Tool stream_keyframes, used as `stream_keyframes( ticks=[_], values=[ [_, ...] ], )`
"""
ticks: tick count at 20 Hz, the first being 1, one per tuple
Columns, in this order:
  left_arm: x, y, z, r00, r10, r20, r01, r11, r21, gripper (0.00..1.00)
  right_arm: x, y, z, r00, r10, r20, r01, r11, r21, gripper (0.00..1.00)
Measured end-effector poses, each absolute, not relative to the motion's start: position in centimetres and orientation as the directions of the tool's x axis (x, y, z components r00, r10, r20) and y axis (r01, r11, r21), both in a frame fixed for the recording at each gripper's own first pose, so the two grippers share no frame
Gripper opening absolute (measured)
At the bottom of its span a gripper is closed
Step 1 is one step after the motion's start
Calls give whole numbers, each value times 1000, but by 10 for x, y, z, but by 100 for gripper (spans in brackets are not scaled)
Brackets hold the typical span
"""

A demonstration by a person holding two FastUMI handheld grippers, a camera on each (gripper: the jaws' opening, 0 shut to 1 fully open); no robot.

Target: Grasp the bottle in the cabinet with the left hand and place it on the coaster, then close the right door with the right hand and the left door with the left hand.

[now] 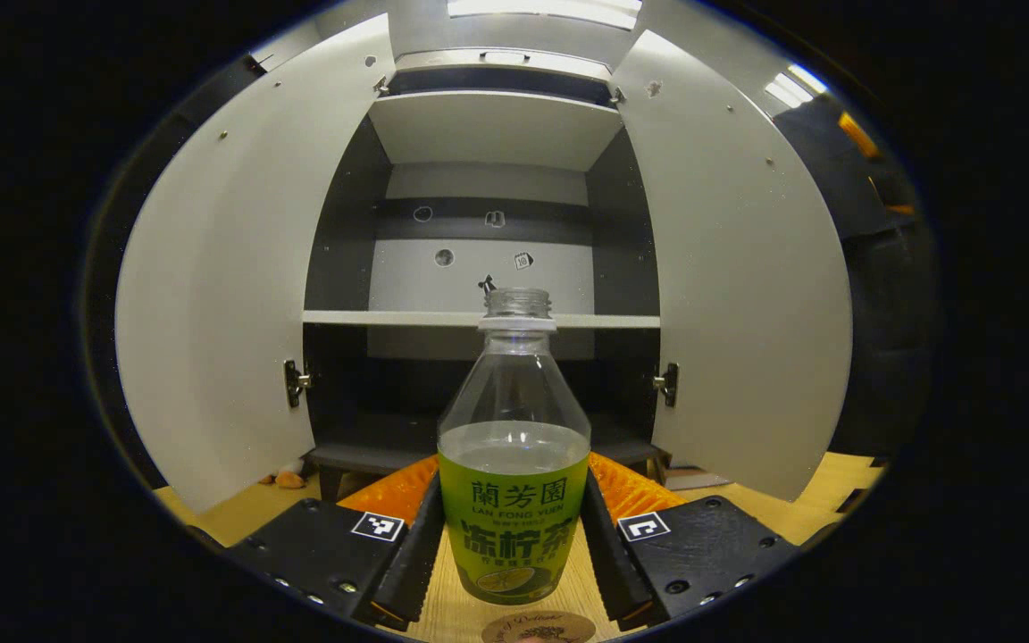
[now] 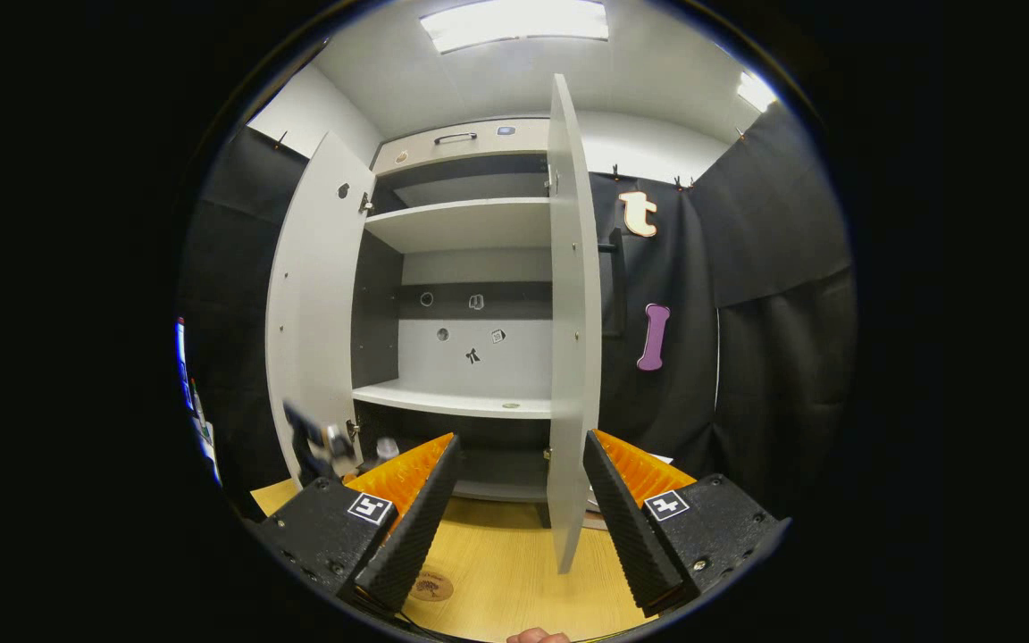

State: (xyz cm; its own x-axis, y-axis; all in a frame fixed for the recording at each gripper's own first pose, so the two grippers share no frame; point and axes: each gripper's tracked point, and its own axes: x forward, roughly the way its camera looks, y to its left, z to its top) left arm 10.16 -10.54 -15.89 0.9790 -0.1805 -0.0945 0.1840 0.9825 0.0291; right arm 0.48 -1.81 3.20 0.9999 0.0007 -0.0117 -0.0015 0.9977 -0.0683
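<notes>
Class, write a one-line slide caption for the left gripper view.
Left tool shut on an uncapped bottle above the wooden table, coaster just below, cabinet doors wide open behind.

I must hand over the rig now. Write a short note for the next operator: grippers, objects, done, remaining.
Left gripper: shut on the clear plastic bottle with green label, held upright, out of the cabinet, above the wooden table.
Right gripper: open, empty, facing the edge of the grey right door.
Round brown coaster: on the table just below the bottle.
Done: bottle taken out.
Left: set bottle on coaster, close right door, then grey left door.
</notes>
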Motion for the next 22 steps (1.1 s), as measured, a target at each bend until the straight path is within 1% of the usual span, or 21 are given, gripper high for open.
stream_keyframes(
  ticks=[4,8,12,13,14,17,19,21,22],
  values=[
    [80,-118,-200,971,-193,-139,197,980,12,72,5,-20,31,999,-8,-34,5,997,-80,84],
    [71,-122,-220,965,-202,-167,202,979,-19,72,8,-17,29,999,0,-46,-4,996,-95,84],
    [65,-113,-229,971,-168,-169,174,984,22,72,11,-15,25,998,7,-57,-13,995,-98,84],
    [63,-113,-234,966,-172,-191,178,984,14,72,13,-14,24,998,10,-62,-16,995,-97,84],
    [64,-114,-229,971,-173,-165,178,984,19,72,14,-13,23,998,15,-66,-21,995,-94,84],
    [62,-117,-231,966,-189,-178,196,980,23,72,16,-10,22,997,24,-67,-30,995,-93,84],
    [60,-121,-230,962,-203,-185,211,977,23,77,16,-10,22,998,25,-66,-31,995,-96,84],
    [61,-122,-231,958,-216,-191,226,974,33,78,17,-10,20,997,24,-69,-31,994,-101,84],
    [60,-122,-232,954,-222,-199,233,972,32,82,17,-10,19,997,23,-71,-31,994,-101,84]
  ],
)
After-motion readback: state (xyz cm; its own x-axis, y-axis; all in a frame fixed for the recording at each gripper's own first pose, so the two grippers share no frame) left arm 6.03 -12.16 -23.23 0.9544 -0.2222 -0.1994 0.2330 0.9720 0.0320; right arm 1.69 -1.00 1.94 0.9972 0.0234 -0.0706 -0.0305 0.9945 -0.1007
